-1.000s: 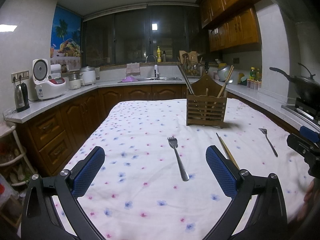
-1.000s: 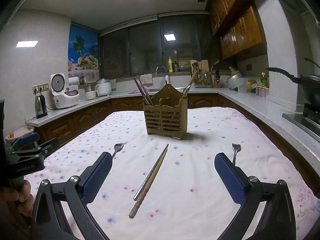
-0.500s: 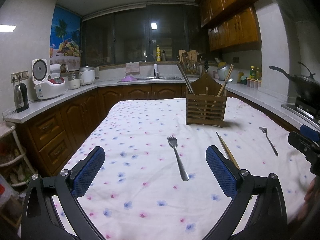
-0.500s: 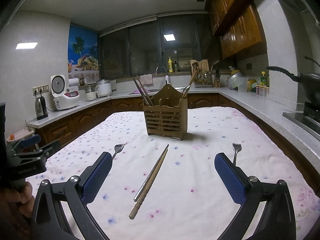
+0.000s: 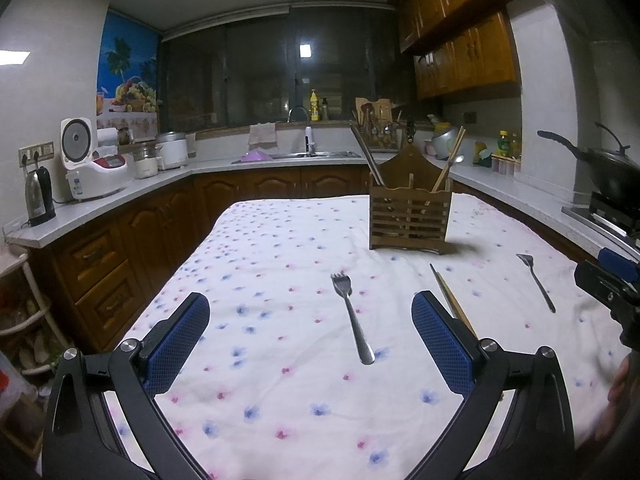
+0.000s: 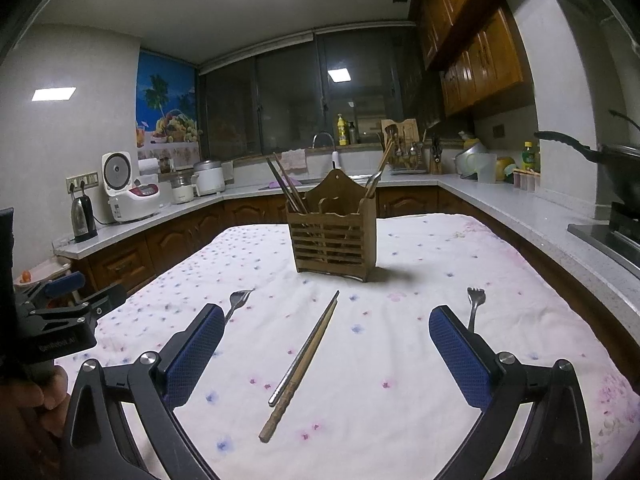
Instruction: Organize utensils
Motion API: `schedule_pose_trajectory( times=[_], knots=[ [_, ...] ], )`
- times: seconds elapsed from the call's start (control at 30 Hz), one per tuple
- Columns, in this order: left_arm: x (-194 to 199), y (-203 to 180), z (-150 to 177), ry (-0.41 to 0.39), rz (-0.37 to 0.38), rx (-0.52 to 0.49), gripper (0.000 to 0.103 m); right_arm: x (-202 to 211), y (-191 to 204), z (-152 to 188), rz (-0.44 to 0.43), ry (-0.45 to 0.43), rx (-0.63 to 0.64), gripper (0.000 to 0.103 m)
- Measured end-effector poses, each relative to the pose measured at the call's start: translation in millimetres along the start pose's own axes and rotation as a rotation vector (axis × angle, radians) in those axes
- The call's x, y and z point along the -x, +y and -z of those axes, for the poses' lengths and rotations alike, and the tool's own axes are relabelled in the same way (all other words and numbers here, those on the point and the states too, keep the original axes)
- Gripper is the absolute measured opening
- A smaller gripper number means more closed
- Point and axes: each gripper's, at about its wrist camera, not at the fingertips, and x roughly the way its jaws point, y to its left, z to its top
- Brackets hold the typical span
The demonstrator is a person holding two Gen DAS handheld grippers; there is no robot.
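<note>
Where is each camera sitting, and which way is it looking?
Left wrist: sits on the left gripper, looking across the flowery tablecloth at a fork; its two open blue fingers show.
Right wrist: sits on the right gripper, looking at the chopsticks; its open blue fingers and, at the left edge, the person's hand show.
Both see the wooden holder, both forks and the chopsticks.
</note>
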Motion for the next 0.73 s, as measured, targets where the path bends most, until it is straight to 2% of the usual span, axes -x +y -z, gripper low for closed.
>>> schedule_pose_trajectory(
  times=[0.73],
  knots=[
    [-6.6,-8.1,-5.2,0.013,0.018,-0.004,0.103,-11.3,18.7,-5.1,0.015,0.024,-0.015,0.103]
  ],
)
